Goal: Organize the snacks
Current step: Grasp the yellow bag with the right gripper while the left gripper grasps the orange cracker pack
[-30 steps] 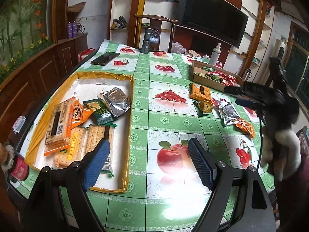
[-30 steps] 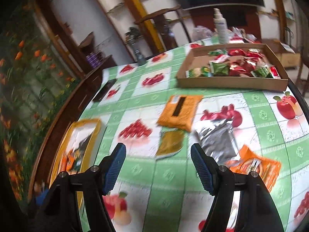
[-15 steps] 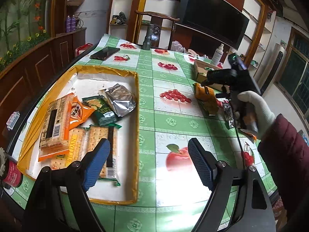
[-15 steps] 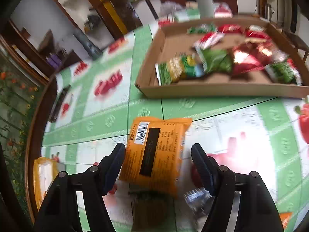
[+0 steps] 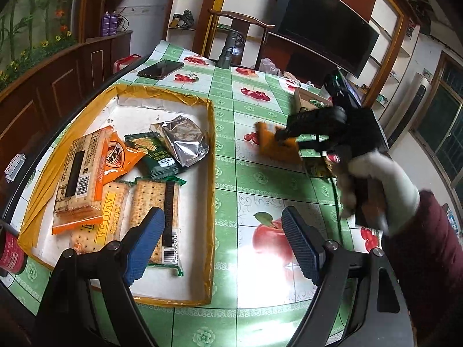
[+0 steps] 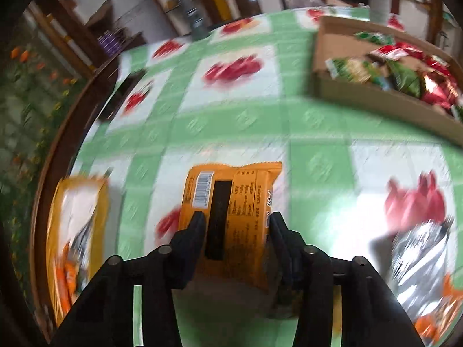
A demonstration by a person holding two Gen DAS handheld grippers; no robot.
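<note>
My right gripper (image 6: 235,221) is shut on an orange snack packet (image 6: 231,202) and holds it over the green fruit-print tablecloth; it also shows in the left wrist view (image 5: 289,137) with the packet (image 5: 275,144). My left gripper (image 5: 222,243) is open and empty, low over the right edge of the yellow-rimmed tray (image 5: 209,156). The tray holds several snacks: cracker packs (image 5: 156,202), an orange pack (image 5: 118,159), a green pack (image 5: 156,156) and a silver bag (image 5: 182,138).
A cardboard box (image 6: 347,86) of green and red packets stands at the back right. A silver bag (image 6: 419,251) and an orange packet (image 6: 434,321) lie to the right. A phone (image 5: 160,68) and a flashlight (image 5: 227,50) are at the far end. A red can (image 5: 10,250) stands at the left.
My right gripper has closed on the orange packet and lifted it toward the left. My left gripper has drifted a little nearer the tray and stays open.
</note>
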